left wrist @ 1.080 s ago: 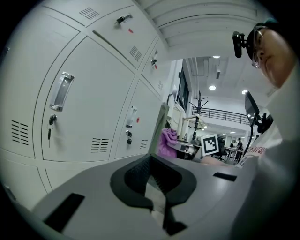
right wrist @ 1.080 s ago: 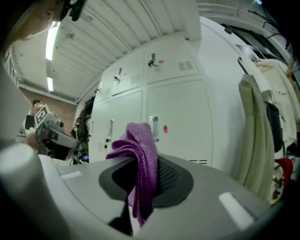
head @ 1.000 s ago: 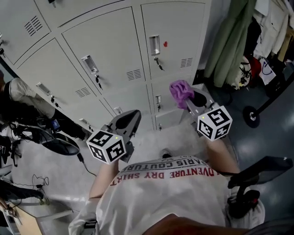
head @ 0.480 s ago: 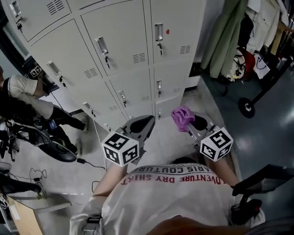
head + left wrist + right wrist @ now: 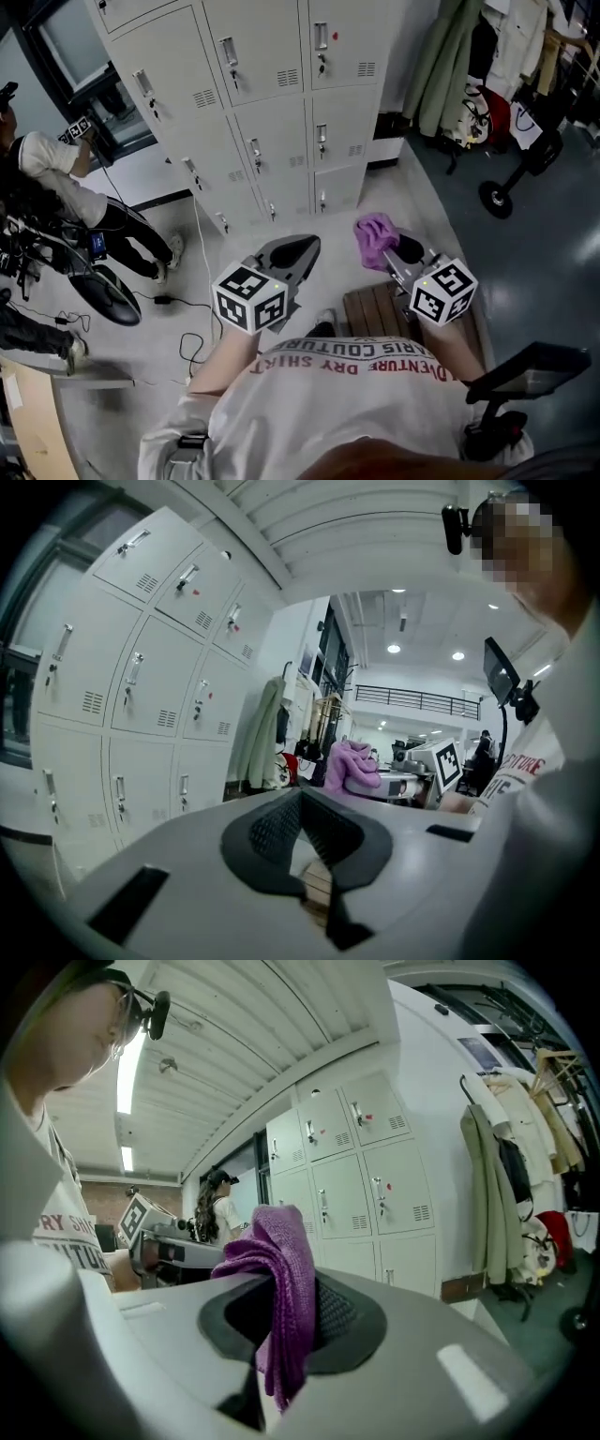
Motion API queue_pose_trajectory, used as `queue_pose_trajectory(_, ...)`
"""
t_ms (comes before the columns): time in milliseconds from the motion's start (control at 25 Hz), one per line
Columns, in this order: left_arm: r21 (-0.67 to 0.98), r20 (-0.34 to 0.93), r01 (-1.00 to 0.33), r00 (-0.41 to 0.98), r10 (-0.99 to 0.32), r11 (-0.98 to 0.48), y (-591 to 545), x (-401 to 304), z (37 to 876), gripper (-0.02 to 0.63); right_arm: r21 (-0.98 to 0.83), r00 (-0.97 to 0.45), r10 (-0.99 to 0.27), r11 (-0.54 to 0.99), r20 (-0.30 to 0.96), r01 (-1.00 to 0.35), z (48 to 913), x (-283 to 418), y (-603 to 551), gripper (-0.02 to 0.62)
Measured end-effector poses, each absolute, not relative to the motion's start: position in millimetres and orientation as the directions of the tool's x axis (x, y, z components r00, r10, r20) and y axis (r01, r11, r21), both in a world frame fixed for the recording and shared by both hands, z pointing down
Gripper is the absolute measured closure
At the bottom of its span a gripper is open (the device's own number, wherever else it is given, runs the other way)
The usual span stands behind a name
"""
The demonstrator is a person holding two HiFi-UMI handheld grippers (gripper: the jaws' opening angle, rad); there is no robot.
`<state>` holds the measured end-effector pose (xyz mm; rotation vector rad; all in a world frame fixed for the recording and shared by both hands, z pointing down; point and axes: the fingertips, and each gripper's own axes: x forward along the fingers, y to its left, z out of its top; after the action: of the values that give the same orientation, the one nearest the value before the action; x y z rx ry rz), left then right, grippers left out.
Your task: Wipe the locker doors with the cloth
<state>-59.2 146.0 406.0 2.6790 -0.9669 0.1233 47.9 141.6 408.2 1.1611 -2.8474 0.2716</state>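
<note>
right gripper (image 5: 398, 251) clamped on purple cloth (image 5: 375, 234) | left gripper (image 5: 302, 248) jaws together, seemingly empty | locker doors (image 5: 272, 84) far-left of both, well apart

bright purple cloth (image 5: 375, 239), pale grey lockers (image 5: 272, 122), black-and-white square markers on the left gripper (image 5: 292, 253) and right gripper (image 5: 392, 246), white t-shirt (image 5: 356, 403) with red lettering, olive-green coat (image 5: 441, 66), dark bluish floor (image 5: 553, 262)

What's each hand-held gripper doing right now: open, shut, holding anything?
Left hand-held gripper: closed, nothing between its jaws.
Right hand-held gripper: closed on the purple cloth.
</note>
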Motion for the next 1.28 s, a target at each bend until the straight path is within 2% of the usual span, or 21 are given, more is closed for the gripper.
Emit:
queue_pose_trajectory(280, 0.272, 0.2, -0.597, 0.802, -0.562, -0.755, 353.1, -29.1, 428.3, 0.607, -0.183, -0.731, -0.653, 0.708, 0.2, -0.682, 450.8, 55.8, 360.5, 0.541)
queue_pose_trajectory(560, 0.231, 0.197, -0.641, 0.768, -0.61, -0.732, 484.9, -36.5, 387.0, 0.606, -0.198, -0.788, -0.596, 0.763, 0.154, -0.616, 408.4, 44.4, 479.8, 0.541)
queue_pose_trajectory(960, 0.206, 0.186, -0.695, 0.719, -0.669, -0.689, 580.6, -67.9, 366.0, 0.606, -0.196, -0.834, -0.536, 0.81, 0.133, -0.552, 388.7, 10.0, 563.3, 0.541)
queue_pose_trajectory(1280, 0.197, 0.163, -0.697, 0.717, -0.678, -0.69, 585.7, -99.2, 375.3, 0.607, -0.194, -0.843, -0.522, 0.82, 0.13, -0.538, 393.7, -20.5, 563.3, 0.541)
